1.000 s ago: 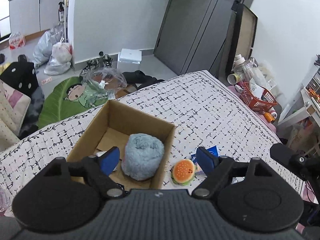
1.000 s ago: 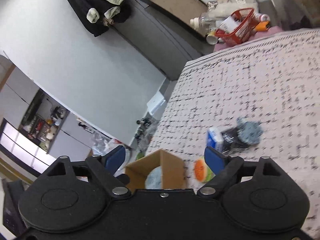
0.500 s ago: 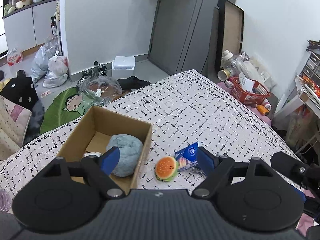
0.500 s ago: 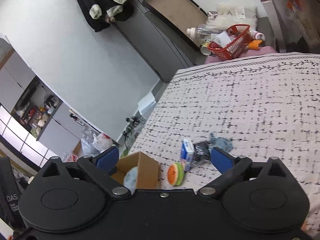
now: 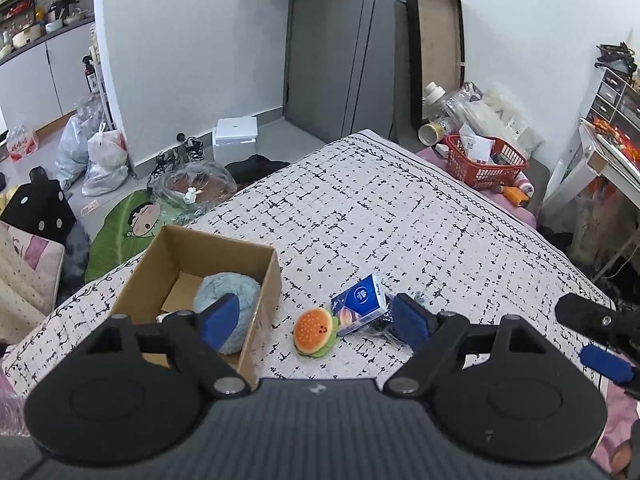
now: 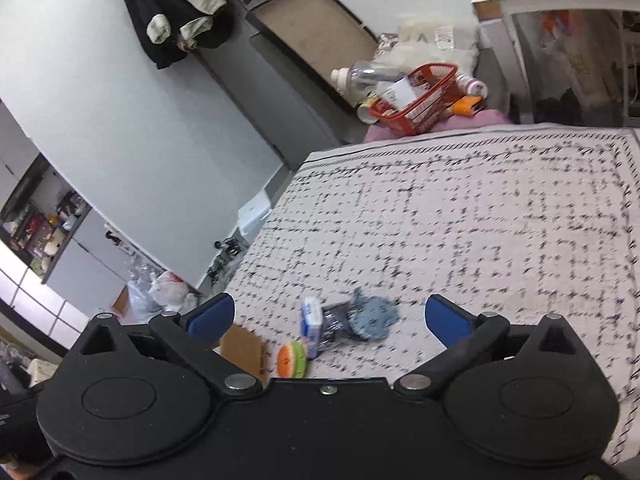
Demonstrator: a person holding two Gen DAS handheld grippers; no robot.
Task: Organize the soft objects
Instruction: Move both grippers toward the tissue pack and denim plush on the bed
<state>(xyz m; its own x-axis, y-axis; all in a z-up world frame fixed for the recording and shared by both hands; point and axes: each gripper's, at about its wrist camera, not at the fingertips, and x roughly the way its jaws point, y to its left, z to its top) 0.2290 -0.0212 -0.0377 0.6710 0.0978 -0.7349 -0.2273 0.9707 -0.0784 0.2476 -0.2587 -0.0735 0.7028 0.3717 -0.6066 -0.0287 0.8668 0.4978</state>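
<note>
Cardboard box [image 5: 208, 256] holds fuzzy blue ball [image 5: 228, 292]; burger plush [image 5: 314, 332] beside.

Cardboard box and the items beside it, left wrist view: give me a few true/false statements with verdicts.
1. The fluffy blue ball lies inside the cardboard box. True.
2. The burger plush is in the box. False: it lies on the bedspread, outside the box.
3. The left hand-held gripper holds the blue tissue pack. False: its jaws are open and empty.
4. The right hand-held gripper is open. True.
5. A red basket stands beyond the bed's far edge. True.
</note>
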